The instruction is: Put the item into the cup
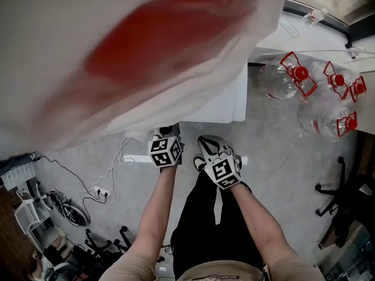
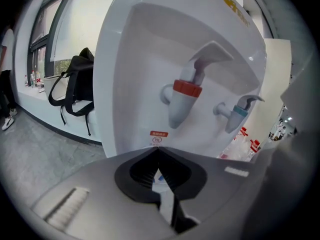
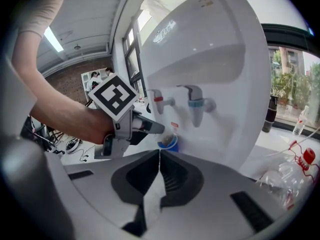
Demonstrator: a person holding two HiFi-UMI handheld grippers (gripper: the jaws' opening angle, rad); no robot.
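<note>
The water dispenser [image 3: 225, 84] fills the view ahead. The left gripper [image 3: 159, 129] is clamped on the rim of the blue cup [image 3: 169, 143], held just below the taps. The right gripper [image 3: 159, 154] has its jaws pressed together with nothing visible between them. No item is in view, so insertion appears still to be done.

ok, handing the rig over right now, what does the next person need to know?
Left gripper: shut on the cup, held low in front of the water dispenser, below its taps.
Right gripper: jaws together, back from the dispenser; a pale strip shows between them, can't tell what.
Done: cup gripped.
To do: item into cup; cup's inside isn't visible.
</note>
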